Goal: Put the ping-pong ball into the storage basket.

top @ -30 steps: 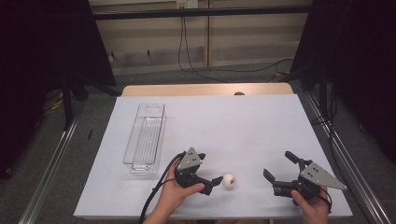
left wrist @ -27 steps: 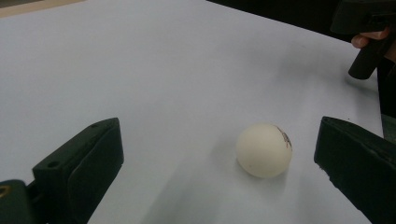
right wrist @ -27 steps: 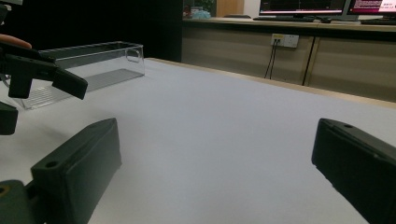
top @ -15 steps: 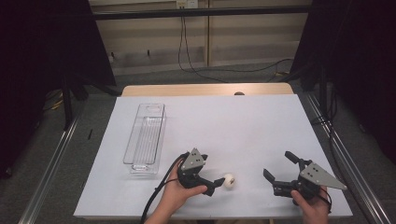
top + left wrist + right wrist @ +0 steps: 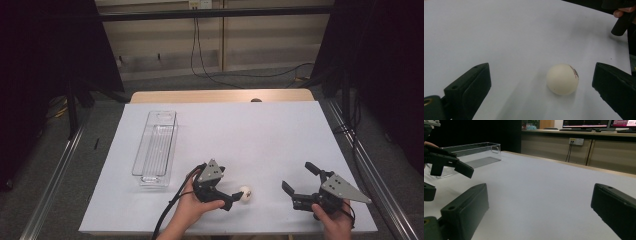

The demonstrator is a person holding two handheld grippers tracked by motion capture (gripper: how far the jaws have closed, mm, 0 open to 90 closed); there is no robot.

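1 white ball lies between the wide-spread jaws of the left gripper. the right gripper gapes wide, holding nothing. 1 clear tray sits well apart.

The ball is showing a creamy white colour with a small dark reddish-brown printed mark on one side, and it is lying on the desk, which is looking plain white with a light wooden strip along its far edge. The left hand-held gripper and the right hand-held gripper are both appearing black in the jaws, each carrying a grey three-cornered plate on top, and a black cable is trailing from the left one. The tray is appearing clear and colourless, with fine ribbed lines on its floor.
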